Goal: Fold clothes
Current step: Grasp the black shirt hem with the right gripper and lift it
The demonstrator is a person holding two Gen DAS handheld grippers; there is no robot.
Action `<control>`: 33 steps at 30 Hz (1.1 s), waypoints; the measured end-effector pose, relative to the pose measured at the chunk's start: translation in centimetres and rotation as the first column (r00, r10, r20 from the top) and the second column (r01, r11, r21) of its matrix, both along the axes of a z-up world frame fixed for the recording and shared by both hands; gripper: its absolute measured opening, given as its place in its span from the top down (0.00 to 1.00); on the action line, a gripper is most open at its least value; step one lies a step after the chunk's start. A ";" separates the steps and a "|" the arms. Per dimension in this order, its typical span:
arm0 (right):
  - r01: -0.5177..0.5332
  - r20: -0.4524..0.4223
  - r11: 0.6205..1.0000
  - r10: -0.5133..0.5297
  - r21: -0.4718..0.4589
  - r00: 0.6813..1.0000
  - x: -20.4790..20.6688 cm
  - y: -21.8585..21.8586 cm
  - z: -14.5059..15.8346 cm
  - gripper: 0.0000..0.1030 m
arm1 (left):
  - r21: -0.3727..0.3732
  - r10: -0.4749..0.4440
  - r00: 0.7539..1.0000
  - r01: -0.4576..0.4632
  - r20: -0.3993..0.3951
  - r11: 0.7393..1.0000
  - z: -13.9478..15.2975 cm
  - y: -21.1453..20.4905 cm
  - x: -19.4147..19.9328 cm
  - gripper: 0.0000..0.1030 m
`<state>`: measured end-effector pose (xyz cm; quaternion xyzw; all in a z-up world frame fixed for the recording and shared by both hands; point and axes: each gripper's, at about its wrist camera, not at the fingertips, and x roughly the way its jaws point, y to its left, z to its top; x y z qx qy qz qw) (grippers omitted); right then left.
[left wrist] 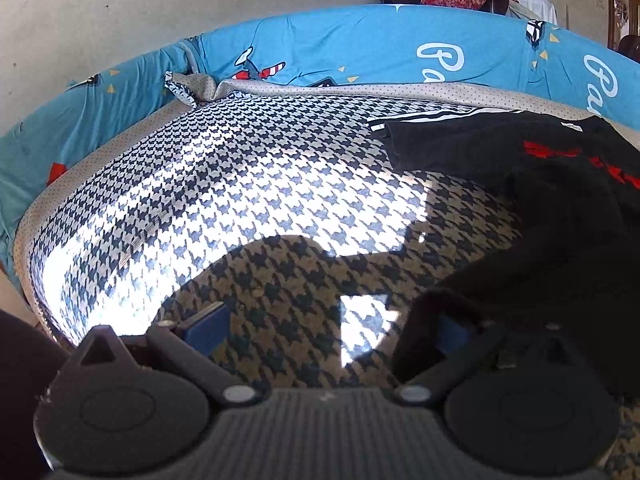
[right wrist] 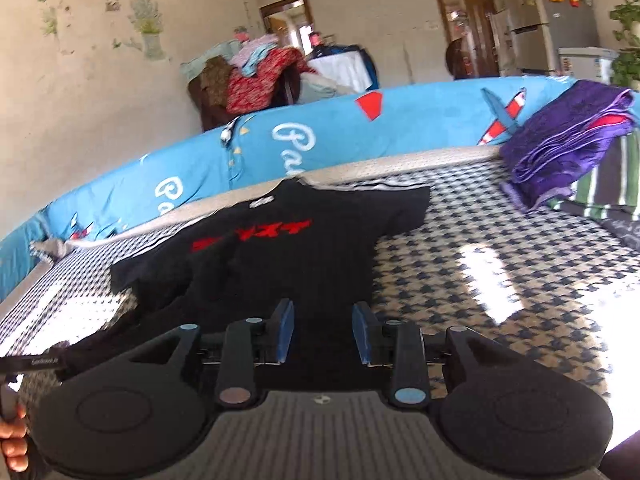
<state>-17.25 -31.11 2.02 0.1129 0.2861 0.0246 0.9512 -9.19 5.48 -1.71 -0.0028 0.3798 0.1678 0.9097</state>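
A bed with a houndstooth sheet (left wrist: pixel 248 184) fills both views, bounded on the far side by a blue printed bolster (right wrist: pixel 320 132); strong sunlight falls across the sheet. On it lies the black T-shirt (right wrist: pixel 280 256) with red lettering, spread front up, its collar toward the far bolster, its sleeves out to left and right and its hem toward the near edge, a layout that suits folding. At the far right sits a stack of purple folded cloth (right wrist: pixel 568 148), apart from the shirt, probably kept clear of the working area. The right gripper (right wrist: pixel 323 332) hovers at the shirt's near hem, its blue-padded fingers spread with nothing between them. The left gripper (left wrist: pixel 332 332) sits at the shirt's left side, fingers wide apart; black cloth drapes over its right finger (left wrist: pixel 452 332), but whether anything is gripped I cannot tell. Both tools look placed to take the hem.
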 end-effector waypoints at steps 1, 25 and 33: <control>-0.035 -0.009 0.999 0.035 0.005 0.999 0.1 0.4 -0.2 0.69 | -0.002 0.000 1.000 0.000 0.002 1.000 0.0 0.0 0.0 0.00; -0.416 -0.176 0.897 0.390 -0.147 0.904 2.3 11.0 -5.9 0.61 | -0.041 -0.033 0.995 0.038 0.096 0.998 3.4 -0.2 4.3 0.00; -0.346 -0.118 0.916 0.327 -0.205 0.937 3.1 10.9 -5.6 0.61 | -0.083 -0.011 0.995 0.019 0.095 0.996 3.2 0.3 5.2 0.00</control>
